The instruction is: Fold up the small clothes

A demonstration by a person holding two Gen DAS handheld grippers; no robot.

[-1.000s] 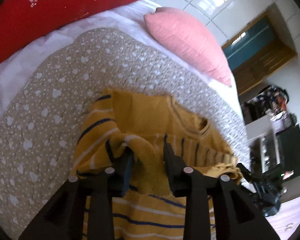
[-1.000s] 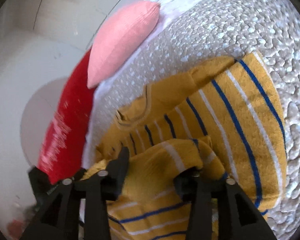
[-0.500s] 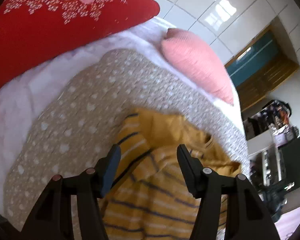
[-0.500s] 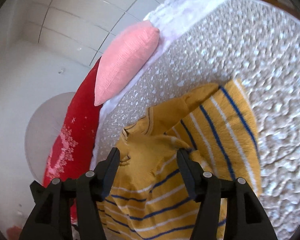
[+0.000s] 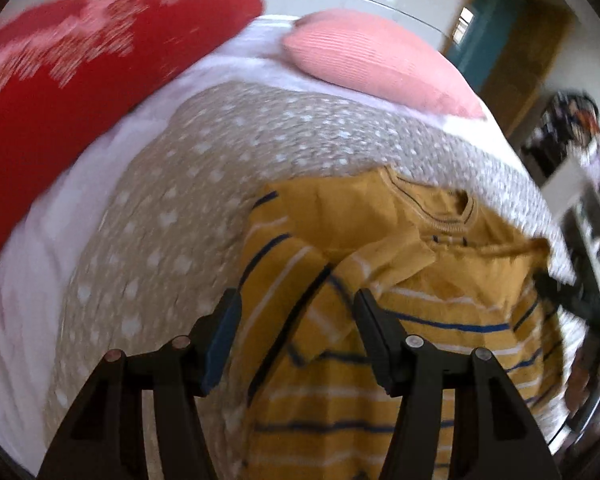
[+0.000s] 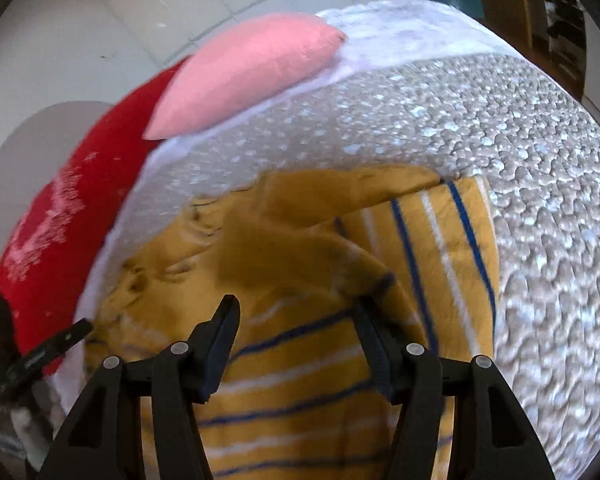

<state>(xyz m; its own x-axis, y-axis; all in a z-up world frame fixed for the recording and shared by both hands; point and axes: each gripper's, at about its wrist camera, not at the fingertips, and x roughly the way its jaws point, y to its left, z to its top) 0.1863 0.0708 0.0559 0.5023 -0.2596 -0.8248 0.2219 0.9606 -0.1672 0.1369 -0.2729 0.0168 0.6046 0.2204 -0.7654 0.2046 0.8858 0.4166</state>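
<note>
In the left wrist view, the left hand-held gripper [image 5: 296, 312] has its jaws wide apart and holds nothing. The yellow striped sweater [image 5: 400, 320] lies on the dotted bedspread [image 5: 188, 208], from the centre of the picture toward 4 o'clock. Its neckline [image 5: 448, 216] is at about 1 o'clock, and a striped flap lies over the body, so at least one fold seems to be made. The red pillow [image 5: 60, 92] is at 10 o'clock and the pink pillow [image 5: 380, 64] at 12 to 1 o'clock, both well apart from the sweater. At 3 o'clock a dark piece shows at the sweater's edge, probably the other gripper, but it is too blurred to be sure.

In the right wrist view, the right hand-held gripper [image 6: 296, 312] is also wide and empty, and hangs above the sweater [image 6: 300, 380]. The garment fills the lower middle, from 6 o'clock up to the centre. One striped part lies flat toward 3 o'clock and a plain yellow part is turned over it near the centre. The neckline area at 9 o'clock looks bunched, not flat.

I judge the task to be partly done: the sweater is folded in some places, but the shape is not yet a neat rectangle. Smoothing, and probably one more fold, are left.
</note>
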